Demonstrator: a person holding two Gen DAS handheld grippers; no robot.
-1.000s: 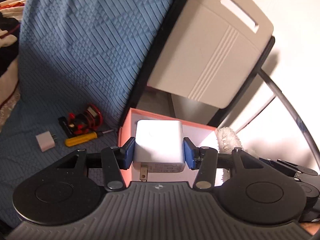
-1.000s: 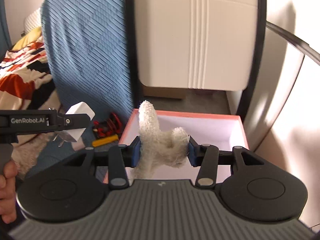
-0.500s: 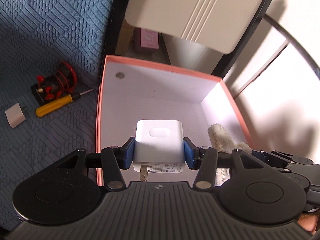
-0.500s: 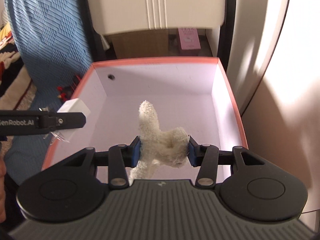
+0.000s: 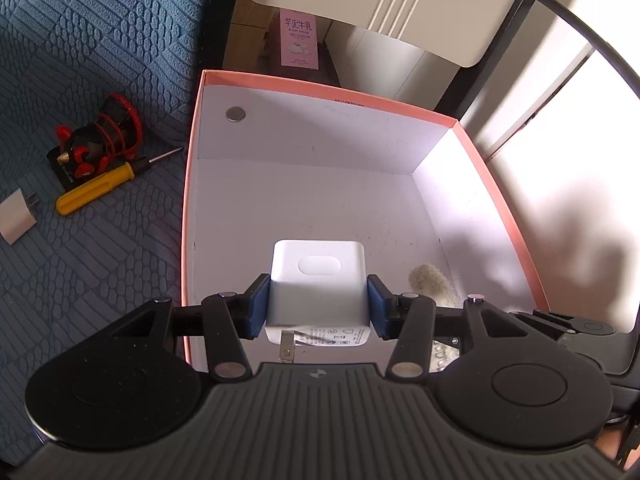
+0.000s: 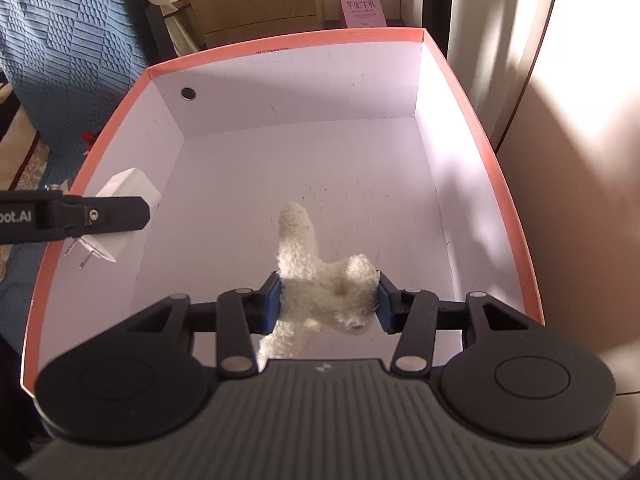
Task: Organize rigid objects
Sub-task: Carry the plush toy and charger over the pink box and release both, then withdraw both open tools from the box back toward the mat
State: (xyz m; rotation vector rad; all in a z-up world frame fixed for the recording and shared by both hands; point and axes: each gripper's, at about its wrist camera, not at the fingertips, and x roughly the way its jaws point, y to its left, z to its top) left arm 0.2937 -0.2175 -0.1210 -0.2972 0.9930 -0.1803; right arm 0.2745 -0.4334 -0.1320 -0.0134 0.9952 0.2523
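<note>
Two handheld grippers are hovering over an open box [image 6: 440, 184] with a salmon-pink rim and white inside walls. The left gripper [image 5: 316, 306] is pinching a white plug-in charger [image 5: 316, 280] between its blue pads, prongs pointing back toward the camera, low over the left part of the box floor. In the right wrist view the same charger [image 6: 128, 188] is showing just inside the box's left wall. The right gripper [image 6: 328, 300] is squeezing a fuzzy cream-white plush piece [image 6: 316, 280], which is bulging between the pads and hanging above the middle of the box floor.

Outside the box, on a blue textured bedspread [image 5: 100, 40], a yellow-handled screwdriver [image 5: 96, 188], a red and black gadget [image 5: 100, 136] and a second small white plug [image 5: 18, 216] are lying near one another, not yet collected.

The step in hand appears to be setting both held items inside the box. To do it well, each gripper should probably be lowering until its item is nearly resting on the floor before spreading, so nothing drops or bounces. Keeping the charger near the left wall and the plush piece toward the right would leave the two grippers apart and save room for the remaining items.
</note>
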